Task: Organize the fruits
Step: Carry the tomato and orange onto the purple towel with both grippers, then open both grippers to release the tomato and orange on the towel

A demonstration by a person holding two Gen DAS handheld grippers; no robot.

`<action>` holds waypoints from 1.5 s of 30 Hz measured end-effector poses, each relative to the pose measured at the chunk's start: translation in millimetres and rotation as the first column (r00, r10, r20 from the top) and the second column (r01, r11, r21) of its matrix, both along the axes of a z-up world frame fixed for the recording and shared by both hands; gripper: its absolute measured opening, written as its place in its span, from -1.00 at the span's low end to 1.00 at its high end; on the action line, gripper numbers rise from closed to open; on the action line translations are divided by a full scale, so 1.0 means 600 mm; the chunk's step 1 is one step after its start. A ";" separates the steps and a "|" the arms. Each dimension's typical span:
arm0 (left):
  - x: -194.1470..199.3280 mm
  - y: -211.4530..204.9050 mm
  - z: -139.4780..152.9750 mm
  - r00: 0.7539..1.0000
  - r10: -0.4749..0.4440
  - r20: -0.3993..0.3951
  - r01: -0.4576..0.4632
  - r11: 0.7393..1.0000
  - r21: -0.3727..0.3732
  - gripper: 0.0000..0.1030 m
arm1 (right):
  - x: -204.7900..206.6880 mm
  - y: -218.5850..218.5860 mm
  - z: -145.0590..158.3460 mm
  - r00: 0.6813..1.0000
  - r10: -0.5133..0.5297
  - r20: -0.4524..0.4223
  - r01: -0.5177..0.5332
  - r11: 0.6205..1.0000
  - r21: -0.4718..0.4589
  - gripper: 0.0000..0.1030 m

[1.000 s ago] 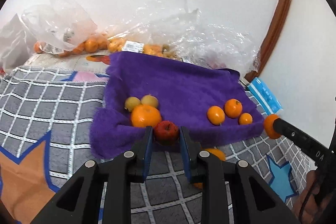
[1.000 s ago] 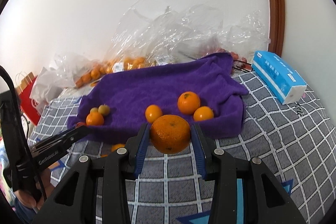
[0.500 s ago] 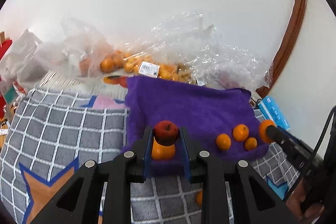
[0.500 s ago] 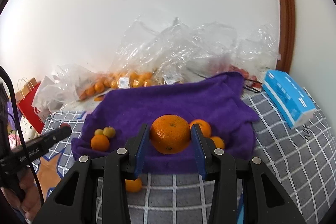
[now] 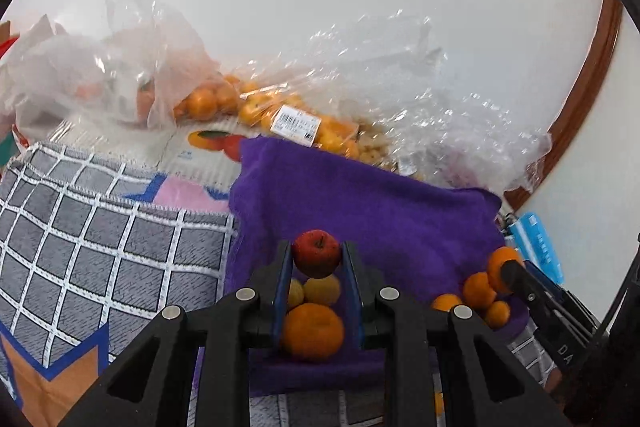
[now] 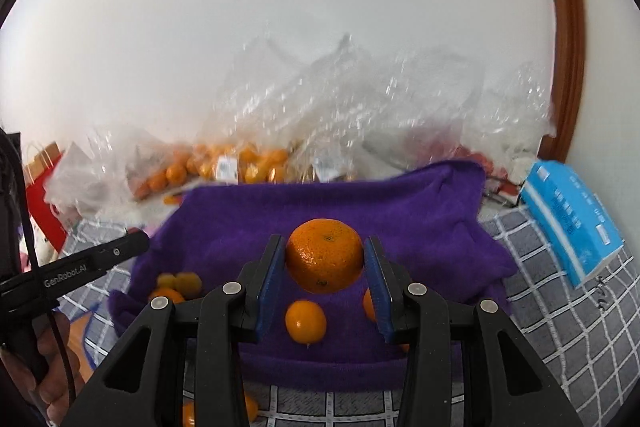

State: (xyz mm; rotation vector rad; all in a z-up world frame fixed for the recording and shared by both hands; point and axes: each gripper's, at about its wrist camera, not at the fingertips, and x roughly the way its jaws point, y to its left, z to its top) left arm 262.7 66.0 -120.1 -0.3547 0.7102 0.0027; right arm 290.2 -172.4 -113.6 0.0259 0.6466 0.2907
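While a small red apple sits pinched between the blue pads of the left gripper, it hangs above the near edge of a purple towel. Directly under it, toward 6 o'clock in the left wrist view, two yellowish fruits lie side by side with a bigger orange just in front of them. At 3 o'clock on the same towel a few small oranges cluster close together. The right gripper is clamped on a large orange, its pads pressing both sides, and holds it over the towel's middle; below it, at 6 o'clock in the right wrist view, a small orange rests on the cloth. Beyond the towel, at 12 o'clock, crumpled clear plastic bags lie against the white wall, some holding more oranges. A blue tissue box lies at 3 o'clock on the grey checked blanket. At 9 o'clock in the right wrist view a hand grips the left tool's handle.
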 end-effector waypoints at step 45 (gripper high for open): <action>0.017 -0.033 -0.042 0.996 -0.092 -0.020 0.092 0.996 0.011 -0.54 | 0.010 -0.015 -0.056 0.999 -0.016 -0.046 0.016 1.000 0.003 -0.24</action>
